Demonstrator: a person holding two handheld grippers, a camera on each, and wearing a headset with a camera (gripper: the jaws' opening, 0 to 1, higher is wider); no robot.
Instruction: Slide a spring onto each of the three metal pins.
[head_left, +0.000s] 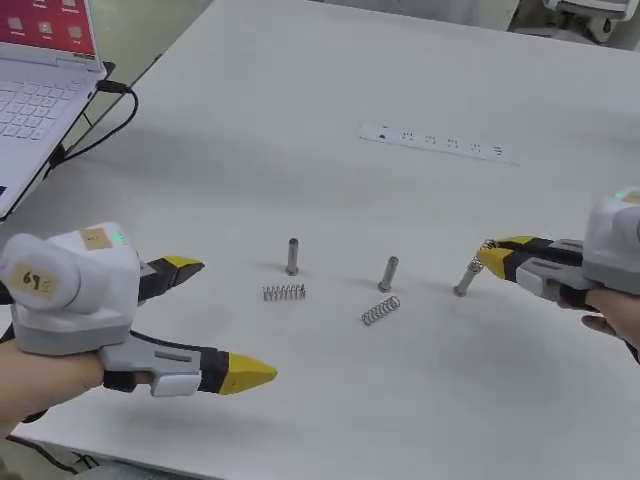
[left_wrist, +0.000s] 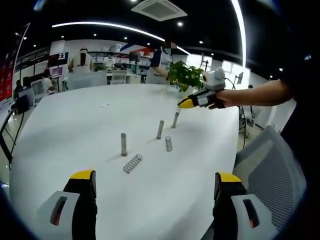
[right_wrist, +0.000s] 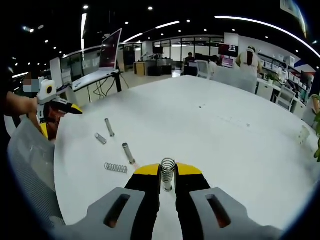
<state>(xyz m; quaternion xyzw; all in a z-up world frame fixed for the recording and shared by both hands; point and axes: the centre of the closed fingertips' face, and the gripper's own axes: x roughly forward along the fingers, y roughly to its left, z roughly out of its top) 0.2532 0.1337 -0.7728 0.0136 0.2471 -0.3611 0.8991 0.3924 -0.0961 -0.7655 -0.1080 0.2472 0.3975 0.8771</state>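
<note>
At right edge of head view, right gripper (head_left: 497, 259) has its jaws clamped on a spring (right_wrist: 168, 172). In right gripper view the coil stands upright between the 2 yellow tips. Spring sits at the top end of the right pin (head_left: 466, 279), which leans toward that gripper; cannot tell if the coil is over the pin yet.

Lower left of head view: left gripper (head_left: 220, 318), jaws wide apart, nothing between them, above the white table (head_left: 300, 120), well apart from the parts.

Other 2 pins stand upright at frame centre: left pin (head_left: 292, 256) and middle pin (head_left: 389, 273), with only a slight tilt on the middle one. 2 loose springs lie flat on the table: left loose spring (head_left: 284, 292) just in front of the left pin, right loose spring (head_left: 380, 310) just in front of the middle pin. Neither touches a pin.

Left gripper view: both loose springs and all 3 pins sit ahead of its spread tips, right gripper at upper right.

Upper left of head view: laptop (head_left: 40, 80) with cable. Upper right: white power strip (head_left: 435, 143).
</note>
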